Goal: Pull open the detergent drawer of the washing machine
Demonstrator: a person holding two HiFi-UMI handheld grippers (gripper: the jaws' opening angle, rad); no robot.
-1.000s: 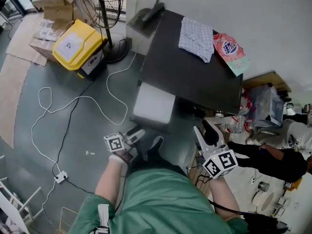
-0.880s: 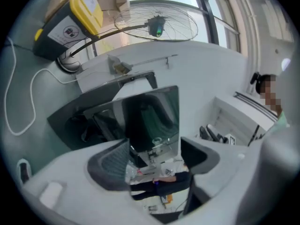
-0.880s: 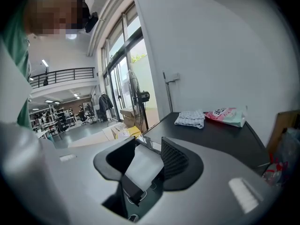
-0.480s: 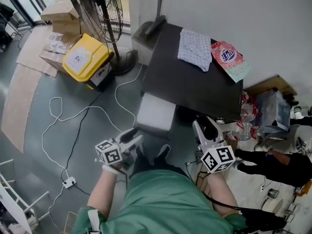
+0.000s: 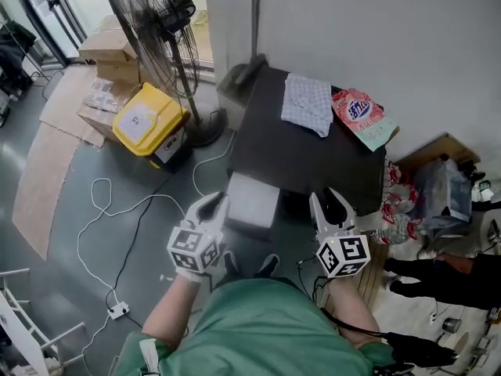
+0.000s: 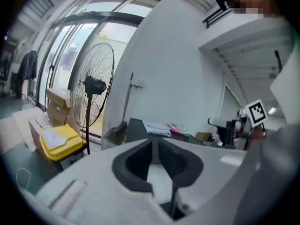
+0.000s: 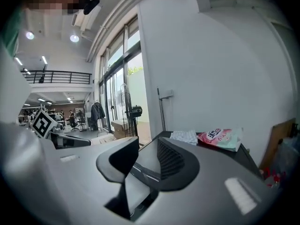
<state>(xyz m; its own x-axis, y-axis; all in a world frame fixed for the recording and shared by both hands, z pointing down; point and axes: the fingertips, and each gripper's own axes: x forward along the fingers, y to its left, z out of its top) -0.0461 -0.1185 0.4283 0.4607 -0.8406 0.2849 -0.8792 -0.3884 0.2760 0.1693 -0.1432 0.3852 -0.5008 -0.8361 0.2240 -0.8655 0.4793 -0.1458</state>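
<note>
Just ahead of the left tongs (image 5: 210, 207), b/w them and the right tongs (image 5: 329, 202), the white detergent drawer (image 5: 252, 200) sticks out from the front of the dark washing machine (image 5: 297, 155). We judge it already pulled open.

What's changed: a sec ago the left tongs sat lower, by the drawer's near corner, jaws spread wide. Now they're lifted clear. Their jaws have just been closing and are pinched nearly together w/ nothing b/w them. The right tongs have come up a bit too. Their jaws have just been closing as well but stand apart, empty, w/ only the machine's top showing through the gap. Neither pair touches the drawer, which looks no further out than before.

For the task, we read this as the pull done and both hands backing off. Whether the drawer is at full travel we can't tell from here.

Beyond both tongs, on the machine's top, lie a checked cloth (image 5: 307, 104) and a pink detergent bag (image 5: 358, 116), side by side.
</note>
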